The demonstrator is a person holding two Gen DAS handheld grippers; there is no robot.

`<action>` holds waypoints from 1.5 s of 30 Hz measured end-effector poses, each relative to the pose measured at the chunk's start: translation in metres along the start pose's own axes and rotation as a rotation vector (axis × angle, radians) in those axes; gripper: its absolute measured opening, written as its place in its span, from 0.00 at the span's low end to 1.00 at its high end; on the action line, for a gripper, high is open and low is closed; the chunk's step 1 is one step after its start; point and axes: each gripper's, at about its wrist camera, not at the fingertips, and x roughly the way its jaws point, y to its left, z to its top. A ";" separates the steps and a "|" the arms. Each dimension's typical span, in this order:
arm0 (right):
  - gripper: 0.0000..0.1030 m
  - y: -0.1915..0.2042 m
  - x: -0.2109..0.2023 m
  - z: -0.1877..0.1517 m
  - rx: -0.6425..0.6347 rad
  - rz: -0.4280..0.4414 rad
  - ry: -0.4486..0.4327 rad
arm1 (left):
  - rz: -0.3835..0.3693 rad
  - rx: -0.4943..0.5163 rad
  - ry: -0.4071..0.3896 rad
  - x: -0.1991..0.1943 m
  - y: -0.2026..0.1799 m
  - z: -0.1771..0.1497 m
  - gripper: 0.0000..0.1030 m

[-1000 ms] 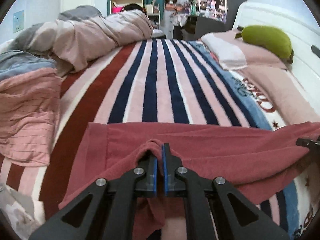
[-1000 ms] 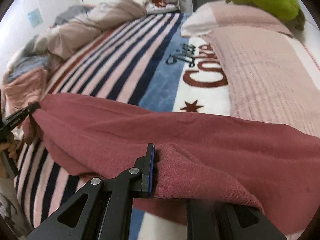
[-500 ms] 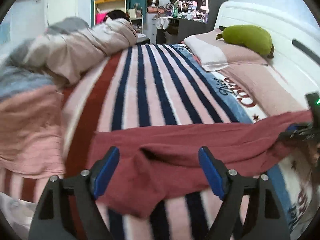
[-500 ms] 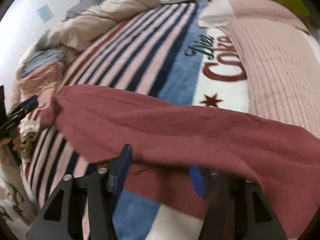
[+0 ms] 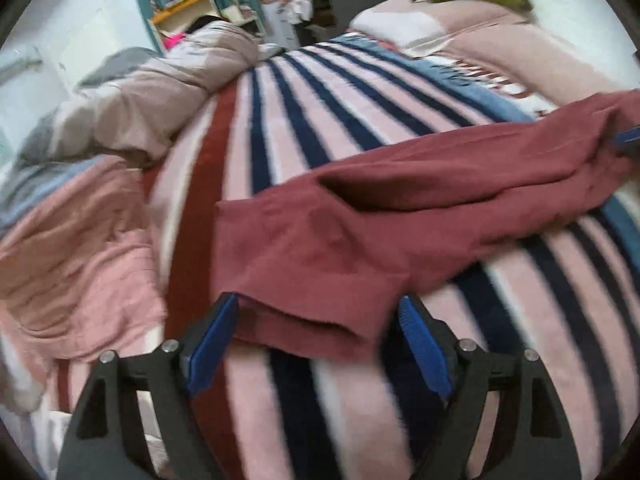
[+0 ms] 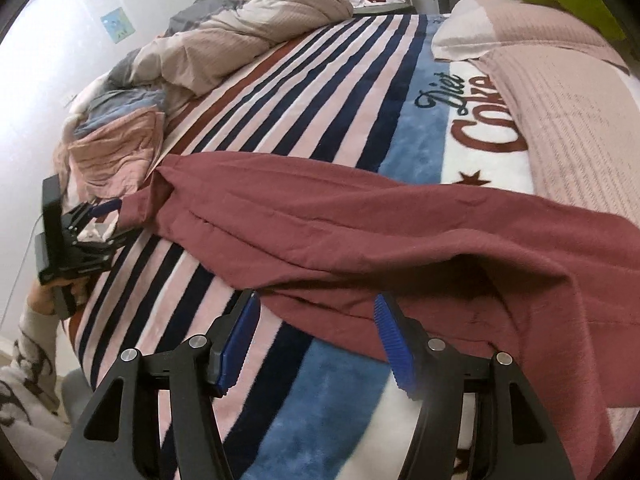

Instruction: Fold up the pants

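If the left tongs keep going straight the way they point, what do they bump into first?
Probably the near edge of the red pants, lying between the left tongs' closing jaws, though untouched.

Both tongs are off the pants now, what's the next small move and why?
Probably lower the left tongs onto the near edge of the pants and regrip. That edge lies rumpled between its blue pads, which are closing without touching it, and the pants stretch long and unfolded across the blanket.

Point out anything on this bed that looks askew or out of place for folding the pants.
The maroon pants lie slanted across the striped blanket, rumpled, with one layer gaping open near the middle and the far end bunched. The left gripper and the right gripper stand open, holding nothing.
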 end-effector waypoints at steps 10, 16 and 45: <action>0.53 -0.004 0.011 0.013 0.019 -0.012 -0.016 | -0.069 -0.223 -0.093 0.010 0.051 0.033 0.02; 0.53 -0.007 0.027 0.028 0.013 -0.020 -0.027 | 0.027 -0.318 -0.080 0.044 0.080 0.059 0.01; 0.08 0.034 0.112 0.057 -0.414 -0.083 0.388 | -0.100 -0.383 0.045 0.003 0.039 0.065 0.72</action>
